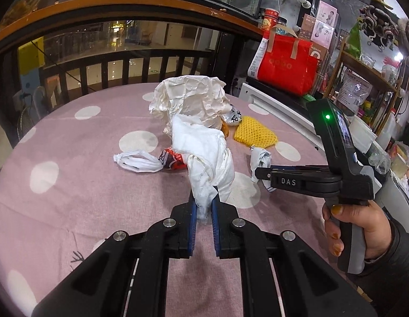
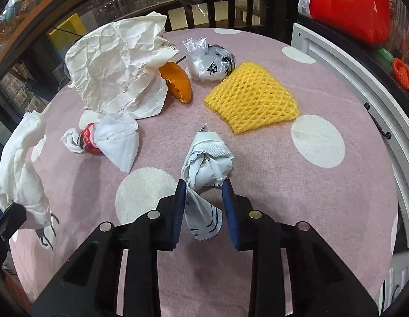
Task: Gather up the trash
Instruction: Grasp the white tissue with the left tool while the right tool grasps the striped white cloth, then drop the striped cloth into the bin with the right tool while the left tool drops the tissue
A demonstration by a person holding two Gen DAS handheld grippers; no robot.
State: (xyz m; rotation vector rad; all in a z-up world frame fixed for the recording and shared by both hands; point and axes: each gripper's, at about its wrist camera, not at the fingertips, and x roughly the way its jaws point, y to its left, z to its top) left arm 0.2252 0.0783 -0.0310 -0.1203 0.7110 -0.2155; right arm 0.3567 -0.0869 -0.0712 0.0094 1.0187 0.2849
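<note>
On the pink spotted tablecloth, the largest scrap, a crumpled paper sheet, lies at eleven o'clock with yellow foam netting at one o'clock. The left gripper is nearly closed, pinching a white tissue wad (lifted clear, I judge). The right gripper, part-closed, straddles a small printed wrapper; pad contact is unclear, so the next move likely calls for squeezing firmly, then lifting.

Even indoor light, soft shadows, sharp centre, strong fisheye bending and dark corners.
</note>
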